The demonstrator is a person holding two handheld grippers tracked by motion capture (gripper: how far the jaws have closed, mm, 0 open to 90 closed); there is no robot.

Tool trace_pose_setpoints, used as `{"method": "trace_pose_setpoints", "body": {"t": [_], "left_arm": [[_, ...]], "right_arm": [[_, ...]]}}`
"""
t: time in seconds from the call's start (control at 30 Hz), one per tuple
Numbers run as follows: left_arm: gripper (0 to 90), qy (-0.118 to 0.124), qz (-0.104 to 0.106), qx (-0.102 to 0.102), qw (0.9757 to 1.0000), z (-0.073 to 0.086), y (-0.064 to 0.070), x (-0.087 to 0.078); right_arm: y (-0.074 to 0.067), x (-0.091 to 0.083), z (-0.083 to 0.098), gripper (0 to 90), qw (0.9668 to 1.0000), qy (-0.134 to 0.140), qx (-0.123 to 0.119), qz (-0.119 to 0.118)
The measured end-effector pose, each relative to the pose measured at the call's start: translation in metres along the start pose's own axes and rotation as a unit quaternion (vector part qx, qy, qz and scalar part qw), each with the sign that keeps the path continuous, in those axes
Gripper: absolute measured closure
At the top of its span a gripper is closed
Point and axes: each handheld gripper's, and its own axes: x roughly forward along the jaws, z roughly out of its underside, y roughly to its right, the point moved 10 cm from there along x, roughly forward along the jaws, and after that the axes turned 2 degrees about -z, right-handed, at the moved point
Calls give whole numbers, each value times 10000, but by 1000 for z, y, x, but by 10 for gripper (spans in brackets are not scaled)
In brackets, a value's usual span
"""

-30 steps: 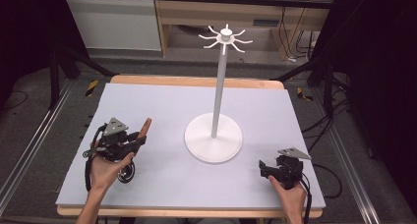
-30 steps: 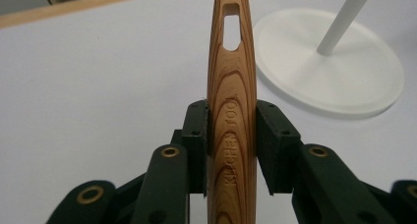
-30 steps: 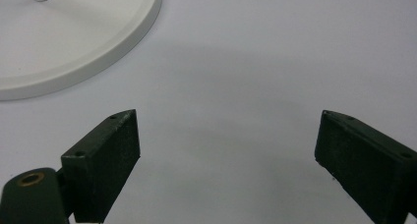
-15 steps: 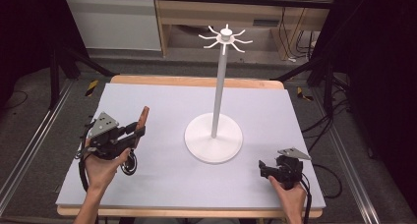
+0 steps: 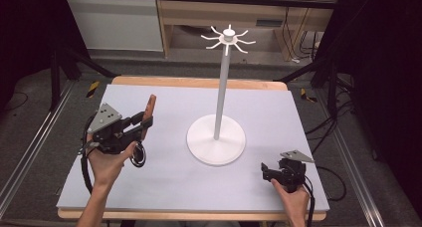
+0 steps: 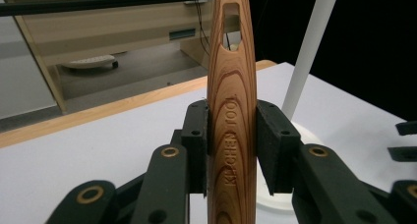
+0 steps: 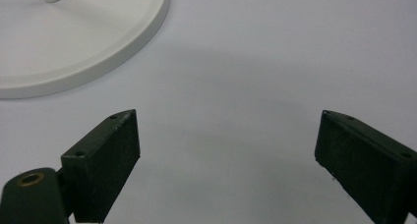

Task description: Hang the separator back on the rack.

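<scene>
We have lifted the wooden utensil [image 6: 231, 111] off the bench [image 5: 164, 182], left gripper [image 6: 231, 145] fingers pinching its handle. Its hanging slot can now go toward the white hook stand [image 5: 221, 87]. Our right gripper [image 7: 226, 150] rests with fingers spread, empty.

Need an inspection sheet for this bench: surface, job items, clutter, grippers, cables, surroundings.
Surface: grey mat on a wood-edged table, bare.
Job's things: wooden tool, slot at its tip, upright in the left jaws; white hook stand mid-table, hooks empty.
Clutter: nothing seen.
Grippers: left gripper shut on the tool, off the mat; right gripper open, low over the mat.
Cables: one trails from each gripper.
Surroundings: wooden cabinets, dark floor.
</scene>
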Motion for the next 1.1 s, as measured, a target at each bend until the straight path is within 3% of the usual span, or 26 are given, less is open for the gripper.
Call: {"method": "trace_pose_setpoints", "body": {"t": [0.53, 0.93, 1.1], "left_arm": [[676, 371, 81, 197, 9991, -39, 18, -9], [676, 647, 288, 233, 9972, -67, 31, -16], [676, 779, 329, 394, 9956, -80, 41, -15]], "right_arm": [[-1, 1, -1, 101, 10000, 8, 2, -18], [-1, 2, -1, 101, 10000, -14, 3, 13], [0, 1, -1, 101, 10000, -4, -13, 10]]}}
